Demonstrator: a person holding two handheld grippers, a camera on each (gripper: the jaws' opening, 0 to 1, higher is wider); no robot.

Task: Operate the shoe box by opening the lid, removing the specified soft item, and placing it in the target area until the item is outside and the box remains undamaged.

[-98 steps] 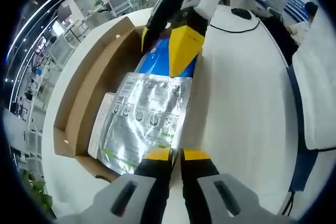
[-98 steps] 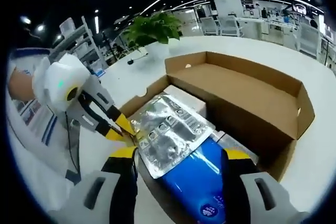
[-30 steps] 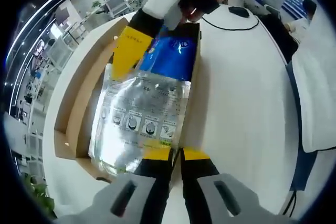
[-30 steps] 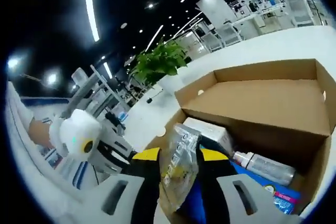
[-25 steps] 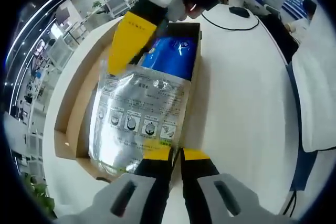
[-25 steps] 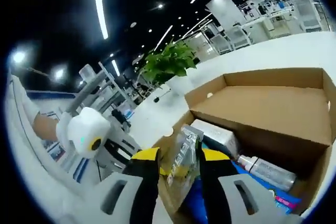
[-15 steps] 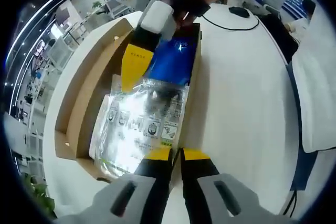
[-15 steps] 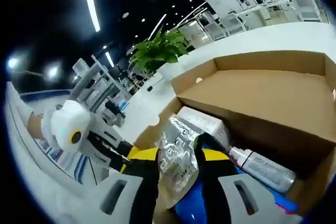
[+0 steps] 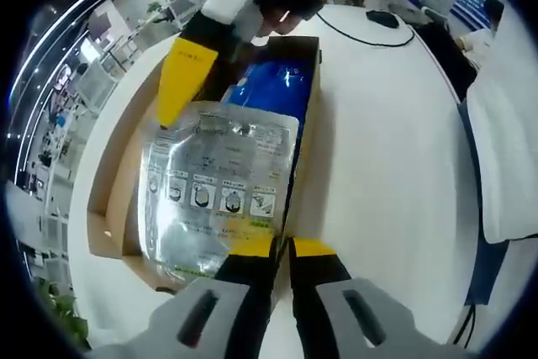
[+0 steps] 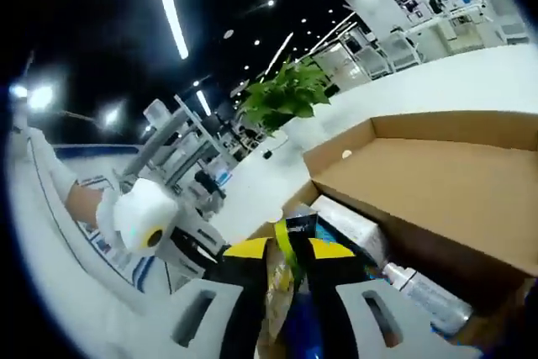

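On the white surface the open shoe box sits, both left gripper and right gripper apparently clamping the silver pouch.

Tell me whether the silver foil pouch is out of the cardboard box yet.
Not clearly out. The silver foil pouch is held over the open brown cardboard box, pinched by both the left gripper and right gripper.

At frame bottom, the left tongs pinch the silver pouch over the open shoe box. The right tongs grip the pouch's upper-left corner, above a blue pack inside the box on the white tabletop.
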